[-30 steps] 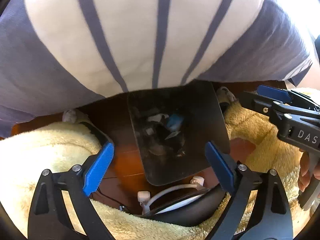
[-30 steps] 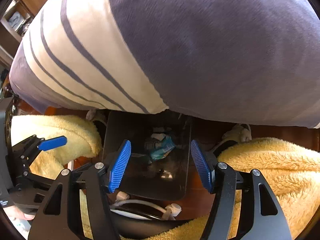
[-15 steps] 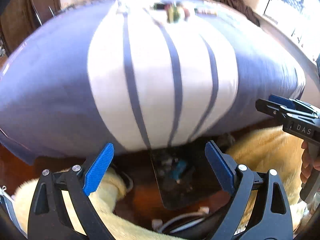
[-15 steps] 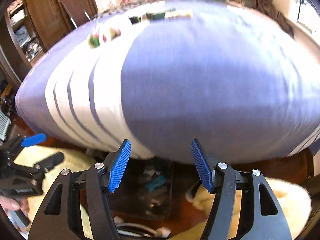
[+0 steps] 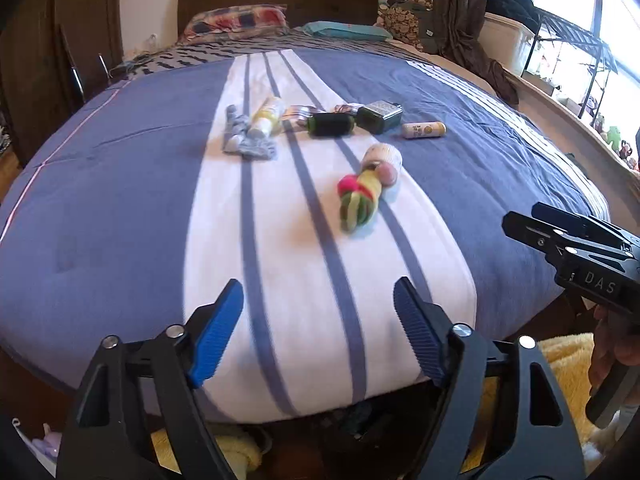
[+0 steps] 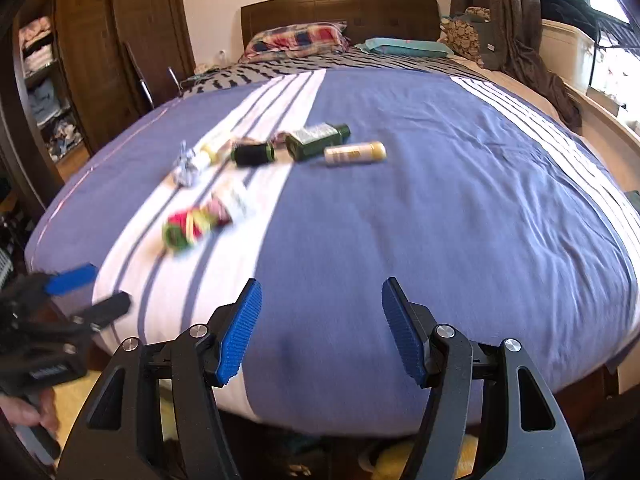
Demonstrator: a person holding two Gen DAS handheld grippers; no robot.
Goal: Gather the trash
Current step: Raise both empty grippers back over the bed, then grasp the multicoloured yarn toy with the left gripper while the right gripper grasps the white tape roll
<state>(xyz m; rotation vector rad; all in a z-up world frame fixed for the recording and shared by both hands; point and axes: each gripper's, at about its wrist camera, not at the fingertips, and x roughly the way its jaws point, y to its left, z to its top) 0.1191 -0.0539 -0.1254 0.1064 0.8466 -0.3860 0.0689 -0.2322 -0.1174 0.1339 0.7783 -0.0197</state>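
Note:
Several items lie in the middle of a bed (image 5: 120, 200) with a blue and white striped cover. Nearest is a red, yellow and green bundle (image 5: 358, 198) (image 6: 192, 226). Behind it lie a crumpled silver wrapper (image 5: 246, 142) (image 6: 186, 166), a yellow-white tube (image 5: 266, 118), a dark roll (image 5: 330, 124) (image 6: 254, 154), a dark green bottle (image 5: 378, 118) (image 6: 316, 140) and a small white bottle (image 5: 424, 131) (image 6: 354, 153). My left gripper (image 5: 318, 328) is open and empty above the bed's foot edge. My right gripper (image 6: 320, 326) is open and empty, also at the foot edge.
Pillows (image 6: 296, 40) and a dark headboard (image 6: 340, 8) are at the far end. A wooden wardrobe (image 6: 100, 40) stands left, a window with shelves (image 5: 568, 52) right. A yellow fluffy rug (image 5: 560, 380) lies on the floor below.
Both grippers rose from the dark bin on the floor and tilted up to look over the bed top. Both stayed open.

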